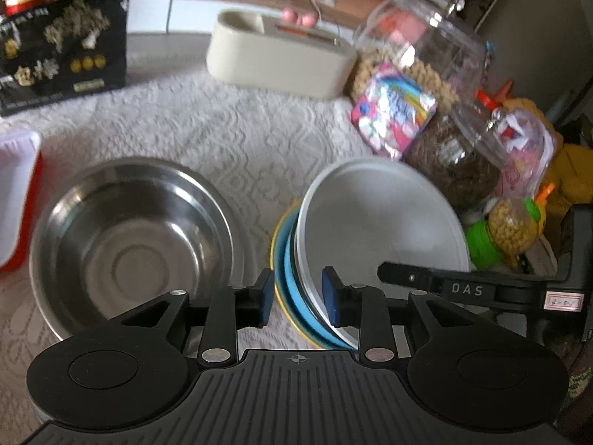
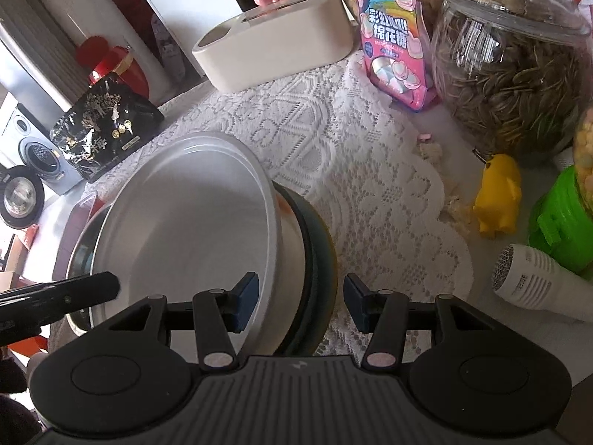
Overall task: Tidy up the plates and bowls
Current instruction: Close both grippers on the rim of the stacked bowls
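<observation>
A tilted nested stack has a white bowl (image 1: 381, 230) on top, a blue dish (image 1: 292, 293) under it and a yellow plate (image 1: 276, 244) at the bottom. My left gripper (image 1: 298, 294) is open, its jaws on either side of the stack's left rim. A steel bowl (image 1: 129, 244) stands to the left on the lace cloth. In the right wrist view the white bowl (image 2: 185, 230) tilts left over dark dishes (image 2: 315, 259). My right gripper (image 2: 300, 302) is open astride that stack's right rim. Whether the pads touch is unclear.
A beige box (image 1: 278, 63), a pink marshmallow bag (image 1: 393, 107) and glass jars of seeds (image 2: 511, 70) stand behind. A black gift box (image 1: 63, 48) is at the back left, a red tray (image 1: 18, 200) at the left. A yellow toy (image 2: 498, 193), green container (image 2: 559, 218) and white microphone (image 2: 537, 282) lie right.
</observation>
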`<action>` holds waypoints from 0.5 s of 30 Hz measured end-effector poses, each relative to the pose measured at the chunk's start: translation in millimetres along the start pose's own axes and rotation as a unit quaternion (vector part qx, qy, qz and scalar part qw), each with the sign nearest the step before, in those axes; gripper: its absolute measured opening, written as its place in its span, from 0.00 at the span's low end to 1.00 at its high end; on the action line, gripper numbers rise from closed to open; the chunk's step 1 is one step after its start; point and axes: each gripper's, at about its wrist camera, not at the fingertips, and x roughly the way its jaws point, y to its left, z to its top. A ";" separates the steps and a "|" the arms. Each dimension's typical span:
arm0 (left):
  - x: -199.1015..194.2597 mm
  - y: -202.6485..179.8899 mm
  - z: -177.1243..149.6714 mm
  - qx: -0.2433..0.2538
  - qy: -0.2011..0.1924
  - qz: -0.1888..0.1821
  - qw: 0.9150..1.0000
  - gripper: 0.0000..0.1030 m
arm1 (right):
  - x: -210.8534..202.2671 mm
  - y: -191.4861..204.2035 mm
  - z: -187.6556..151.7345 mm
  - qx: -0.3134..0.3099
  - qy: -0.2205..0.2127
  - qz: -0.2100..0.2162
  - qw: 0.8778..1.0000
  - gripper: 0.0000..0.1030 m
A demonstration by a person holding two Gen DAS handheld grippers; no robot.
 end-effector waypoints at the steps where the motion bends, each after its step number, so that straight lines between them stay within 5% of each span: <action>1: 2.0 -0.5 0.8 0.000 0.007 0.000 1.000 0.31 | -0.2 -0.8 -0.6 0.000 0.001 0.002 1.000 0.49; 15: 36.4 -12.2 7.9 0.033 0.038 0.040 0.998 0.36 | 11.5 -1.4 -6.1 -0.002 0.026 0.026 0.999 0.49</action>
